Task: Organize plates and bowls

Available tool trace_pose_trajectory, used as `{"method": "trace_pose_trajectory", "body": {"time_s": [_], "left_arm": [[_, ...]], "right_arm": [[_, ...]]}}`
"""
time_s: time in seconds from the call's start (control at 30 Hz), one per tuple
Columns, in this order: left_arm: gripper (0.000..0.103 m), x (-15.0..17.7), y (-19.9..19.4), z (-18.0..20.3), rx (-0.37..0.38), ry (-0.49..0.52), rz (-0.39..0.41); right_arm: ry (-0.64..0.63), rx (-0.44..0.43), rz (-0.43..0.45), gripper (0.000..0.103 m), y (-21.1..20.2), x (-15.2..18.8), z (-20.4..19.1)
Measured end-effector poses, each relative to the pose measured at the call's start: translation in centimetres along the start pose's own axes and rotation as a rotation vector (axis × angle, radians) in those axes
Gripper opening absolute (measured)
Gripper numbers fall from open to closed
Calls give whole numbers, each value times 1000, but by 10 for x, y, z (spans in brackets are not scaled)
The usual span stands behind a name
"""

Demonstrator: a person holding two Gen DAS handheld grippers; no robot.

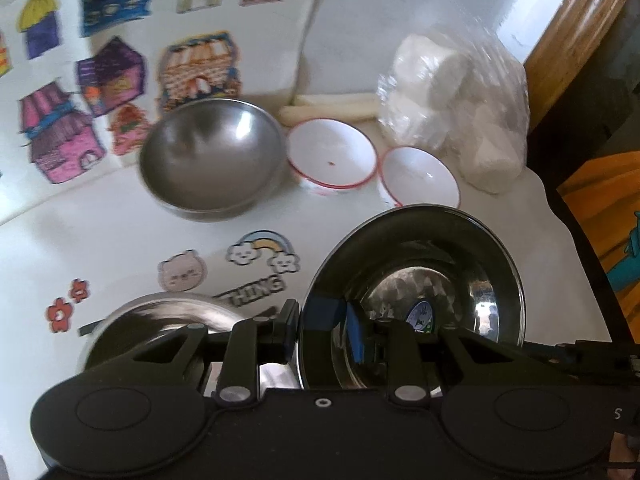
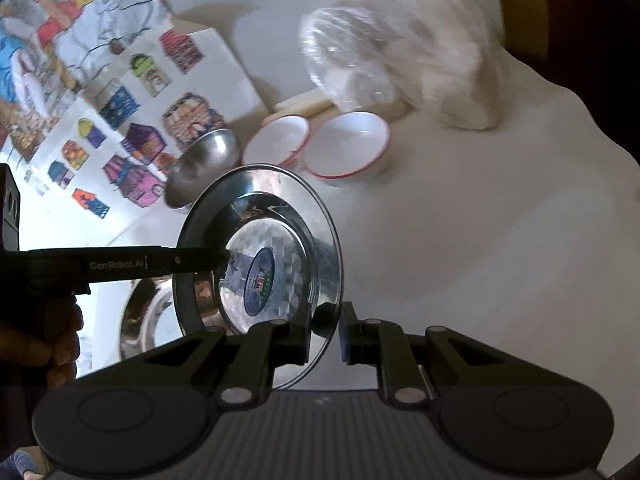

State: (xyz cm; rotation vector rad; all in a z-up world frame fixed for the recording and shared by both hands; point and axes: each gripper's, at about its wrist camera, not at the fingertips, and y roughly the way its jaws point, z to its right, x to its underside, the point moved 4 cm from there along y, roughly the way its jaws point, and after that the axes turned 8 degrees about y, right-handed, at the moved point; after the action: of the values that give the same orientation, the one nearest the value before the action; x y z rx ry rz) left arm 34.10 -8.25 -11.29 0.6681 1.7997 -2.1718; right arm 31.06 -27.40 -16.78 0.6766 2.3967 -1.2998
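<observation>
A shiny steel plate [image 1: 412, 292] with a round blue-and-green sticker at its centre is held tilted on edge above the white table [image 1: 120, 240], caught between both tools. The left gripper [image 1: 320, 332] pinches the plate's rim, one finger outside and its blue-padded finger inside the dish. In the right wrist view the right gripper [image 2: 325, 334] straddles the opposite rim of the same plate [image 2: 260, 264], its jaws set close on either side of the thin edge, though whether they actually press the metal cannot be told. Below the plate, a second steel dish [image 1: 160, 320] lies on the table. Further back stands a deep steel bowl [image 1: 212, 160], and just beside it two white bowls with red rims [image 1: 332, 156] [image 1: 420, 178] sit side by side, close together. Behind them lies a clear plastic bag of white blocks [image 1: 452, 108], and colourful house drawings [image 1: 112, 76] lean at the back left
</observation>
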Motion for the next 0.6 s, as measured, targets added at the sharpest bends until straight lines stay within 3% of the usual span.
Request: {"method": "trace_pose_trajectory", "body": {"time_s": [0.6], "left_arm": [[28, 44, -48, -72, -96, -133, 30]], "right_arm": [[-142, -75, -75, 16, 22, 23, -80]]}}
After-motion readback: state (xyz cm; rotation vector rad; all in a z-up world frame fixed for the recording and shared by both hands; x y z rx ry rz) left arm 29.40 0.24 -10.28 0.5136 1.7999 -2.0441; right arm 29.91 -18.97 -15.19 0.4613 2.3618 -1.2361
